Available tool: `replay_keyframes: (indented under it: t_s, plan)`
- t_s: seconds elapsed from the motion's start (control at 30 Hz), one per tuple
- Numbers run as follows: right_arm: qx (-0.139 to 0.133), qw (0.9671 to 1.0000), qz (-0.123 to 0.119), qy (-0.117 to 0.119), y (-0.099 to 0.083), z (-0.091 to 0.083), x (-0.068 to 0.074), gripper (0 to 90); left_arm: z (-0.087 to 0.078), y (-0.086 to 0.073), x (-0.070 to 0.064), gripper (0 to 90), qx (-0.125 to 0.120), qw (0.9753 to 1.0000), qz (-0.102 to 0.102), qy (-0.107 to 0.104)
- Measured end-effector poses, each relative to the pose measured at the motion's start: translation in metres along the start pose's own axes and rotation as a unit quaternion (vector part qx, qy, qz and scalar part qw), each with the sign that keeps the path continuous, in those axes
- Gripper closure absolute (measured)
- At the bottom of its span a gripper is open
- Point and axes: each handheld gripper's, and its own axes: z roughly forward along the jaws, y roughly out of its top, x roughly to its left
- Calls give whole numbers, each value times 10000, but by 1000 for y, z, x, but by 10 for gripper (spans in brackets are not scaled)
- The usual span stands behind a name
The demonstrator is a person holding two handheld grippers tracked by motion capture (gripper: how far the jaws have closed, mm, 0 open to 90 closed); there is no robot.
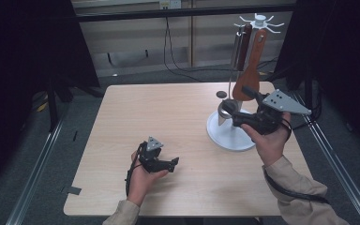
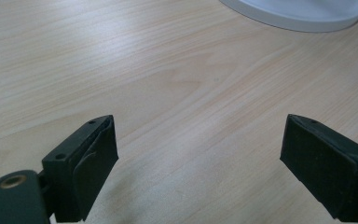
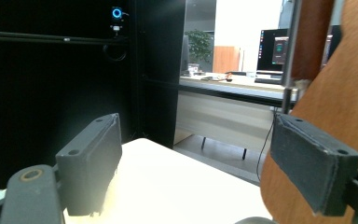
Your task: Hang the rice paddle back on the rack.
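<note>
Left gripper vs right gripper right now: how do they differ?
The left gripper sits low over bare table, away from the rack; the right gripper is raised at the wooden spatula hanging on the rack. Nothing lies by the left's fingers; the spatula is beside one of the right's. Both are open and hold nothing.

A pale wooden table carries a white round stand base at its right side.

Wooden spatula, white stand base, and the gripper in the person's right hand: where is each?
wooden spatula (image 1: 244,84), high view, on its broad blade.
white stand base (image 1: 225,136), high view, on its bare front rim.
right gripper (image 1: 240,104), high view, midway between its jaws' tips.
</note>
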Motion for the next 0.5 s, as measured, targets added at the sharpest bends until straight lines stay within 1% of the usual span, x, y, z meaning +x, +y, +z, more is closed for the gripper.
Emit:
replay_keyframes:
  t_s: [0.07, 0.17, 0.2, 0.23, 0.3, 0.4, 0.5]
  plan:
    - [49, 9999, -18, 99, -3, 0, 1, 167, 0, 0, 0, 103, -9, 10000, -24, 4]
    - [92, 9998, -56, 163, -8, 1, 4, 166, 0, 0, 0, 100, 14, 10000, -1, -7]
    - [113, 9998, -66, 180, -10, 2, 5, 165, 0, 0, 0, 99, -3, 10000, -27, -14]
    - [123, 9997, -18, 188, -11, 2, 6, 165, 0, 0, 0, 98, 14, 10000, -7, -12]
    - [164, 9996, -56, 219, -14, 2, 7, 163, 0, 0, 0, 97, 13, 10000, -10, -24]
    - [194, 9995, 12, 246, -17, 4, 9, 163, 0, 0, 0, 95, 3, 10000, -16, -29]
    - [228, 9993, 15, 292, -21, 4, 10, 162, 0, -1, 0, 95, 9, 10000, -24, -27]
